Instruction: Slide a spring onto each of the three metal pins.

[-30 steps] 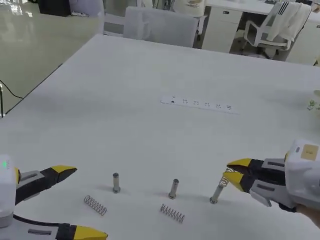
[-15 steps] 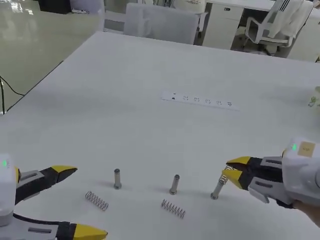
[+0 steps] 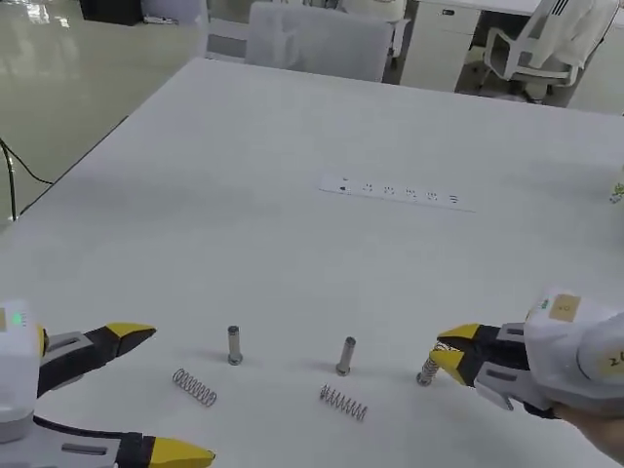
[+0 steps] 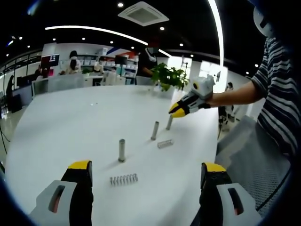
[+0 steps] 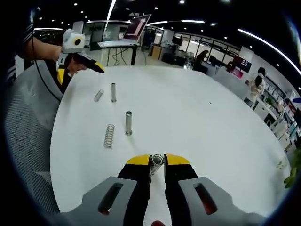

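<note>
On the white table (image 3: 292, 146), the left gripper (image 3: 164, 393) hovers near-left with jaws wide apart. The right gripper (image 3: 452, 348) pinches the held spring (image 3: 430, 368) on the right pin (image 4: 169, 124). The middle pin (image 3: 346, 355) and left pin (image 3: 234, 345) stand bare, with the middle spring (image 3: 343, 402) and left spring (image 3: 194, 387) lying just nearer.

We record: table (image 3: 292, 146), white, smooth, matt; pin (image 3: 234, 345), each of grey metal, smooth, dull sheen; spring (image 3: 195, 387), each of bright metal wire; left gripper (image 4: 146, 165) and right gripper (image 3: 450, 347), yellow and black plastic jaws, satin, with white and grey plastic shells; power strip (image 3: 390, 192), white plastic; sleeve (image 4: 263, 82), striped cloth. We note the floor (image 3: 58, 58) as glossy.
</note>
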Demonstrator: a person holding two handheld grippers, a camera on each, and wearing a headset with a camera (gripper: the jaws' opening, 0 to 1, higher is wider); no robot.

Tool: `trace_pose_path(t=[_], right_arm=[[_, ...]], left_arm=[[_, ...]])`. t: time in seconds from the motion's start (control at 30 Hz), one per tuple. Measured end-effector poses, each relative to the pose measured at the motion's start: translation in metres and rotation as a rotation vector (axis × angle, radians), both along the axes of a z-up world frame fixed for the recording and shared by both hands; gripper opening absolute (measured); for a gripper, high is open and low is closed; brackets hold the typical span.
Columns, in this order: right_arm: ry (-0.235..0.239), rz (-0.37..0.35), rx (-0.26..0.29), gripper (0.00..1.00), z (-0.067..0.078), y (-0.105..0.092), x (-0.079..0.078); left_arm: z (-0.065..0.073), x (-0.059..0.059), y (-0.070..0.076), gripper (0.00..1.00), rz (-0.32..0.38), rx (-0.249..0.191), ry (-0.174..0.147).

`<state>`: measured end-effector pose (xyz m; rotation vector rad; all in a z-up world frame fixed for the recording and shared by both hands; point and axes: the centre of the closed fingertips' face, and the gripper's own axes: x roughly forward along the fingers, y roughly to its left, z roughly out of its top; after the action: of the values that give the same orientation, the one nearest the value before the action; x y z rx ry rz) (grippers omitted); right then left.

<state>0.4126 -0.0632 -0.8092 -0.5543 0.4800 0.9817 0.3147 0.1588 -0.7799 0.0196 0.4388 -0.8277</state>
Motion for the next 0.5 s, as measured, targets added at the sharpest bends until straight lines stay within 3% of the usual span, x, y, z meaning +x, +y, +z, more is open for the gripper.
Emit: trace_pose_path(t=[0.13,0.5], right_arm=[[0.008,0.002,-0.019,0.08,-0.0092,-0.0012,-0.0026],[0.009,0.007,-0.019,0.08,-0.0072,-0.0011,-0.0011]], left_arm=[[0.0001,-0.0003,0.0010,0.93,0.007,-0.004,0.002],[-0.0004,0.0001,-0.0011,0.92,0.005,-0.004,0.006]])
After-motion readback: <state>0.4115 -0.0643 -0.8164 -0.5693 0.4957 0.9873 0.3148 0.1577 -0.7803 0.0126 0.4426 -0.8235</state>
